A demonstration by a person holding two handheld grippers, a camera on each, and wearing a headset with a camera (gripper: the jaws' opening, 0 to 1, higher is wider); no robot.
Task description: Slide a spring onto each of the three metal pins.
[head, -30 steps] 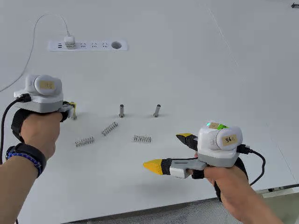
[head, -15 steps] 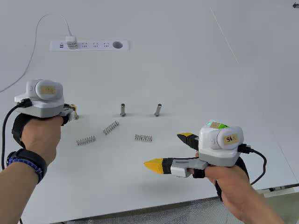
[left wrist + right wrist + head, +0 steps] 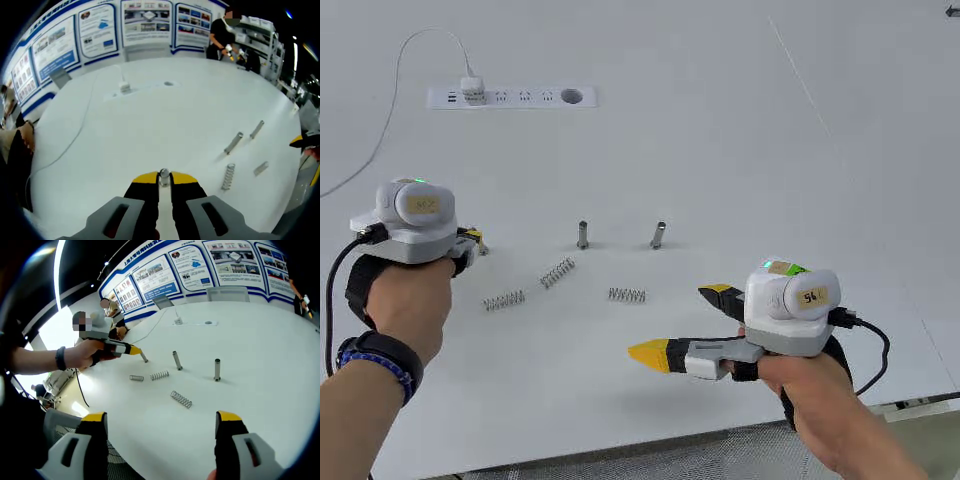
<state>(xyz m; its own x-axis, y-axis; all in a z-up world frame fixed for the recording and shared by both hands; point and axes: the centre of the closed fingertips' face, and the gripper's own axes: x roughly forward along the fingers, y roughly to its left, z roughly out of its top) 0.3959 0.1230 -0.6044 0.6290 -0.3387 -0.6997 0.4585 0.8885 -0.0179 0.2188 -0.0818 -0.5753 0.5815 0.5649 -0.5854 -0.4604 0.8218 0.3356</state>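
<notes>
The left gripper (image 3: 164, 179) pinches the leftmost pin (image 3: 163, 173) upright. Three springs (image 3: 556, 272) lie loose on the table (image 3: 740, 160), just before the other two pins (image 3: 582, 234). The right gripper (image 3: 682, 325) hovers near them, jaws wide apart. A power strip (image 3: 510, 97) lies far behind.

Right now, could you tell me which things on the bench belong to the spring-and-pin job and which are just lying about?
For the job: left spring, middle spring, right spring; middle pin, right pin; left pin, clamped in the left gripper jaws; right gripper, jaws open.
Lying about: power strip, charger, cable.
</notes>
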